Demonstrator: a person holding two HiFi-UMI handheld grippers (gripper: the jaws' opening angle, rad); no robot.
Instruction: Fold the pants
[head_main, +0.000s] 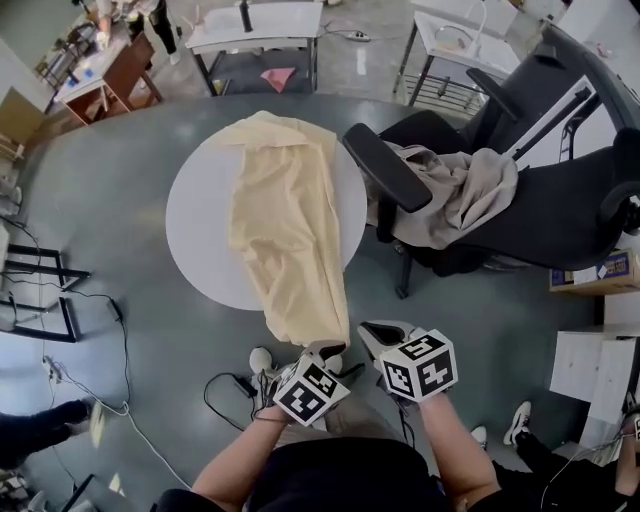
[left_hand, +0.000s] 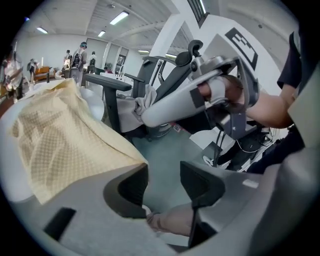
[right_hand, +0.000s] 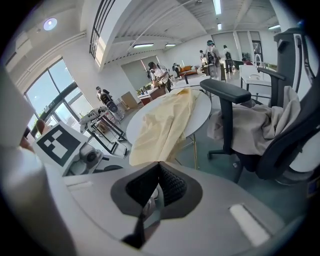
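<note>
Pale yellow pants (head_main: 285, 220) lie lengthwise across a round white table (head_main: 200, 215), one end hanging over the near edge. My left gripper (head_main: 322, 351) is just below that hanging end, open, with nothing between its fingers. In the left gripper view the pants (left_hand: 55, 140) hang just left of the open left gripper (left_hand: 163, 170), with only floor between the jaws. My right gripper (head_main: 381, 333) sits beside it to the right, shut and holding nothing. In the right gripper view, the pants (right_hand: 165, 122) and table (right_hand: 207, 107) lie ahead of the shut right gripper (right_hand: 159, 165).
A black office chair (head_main: 530, 190) with a beige garment (head_main: 455, 195) draped on it stands right of the table. Cables (head_main: 95, 400) run over the grey floor at the left. Desks (head_main: 255, 30) and people stand at the far side. Boxes (head_main: 590, 365) sit at the right.
</note>
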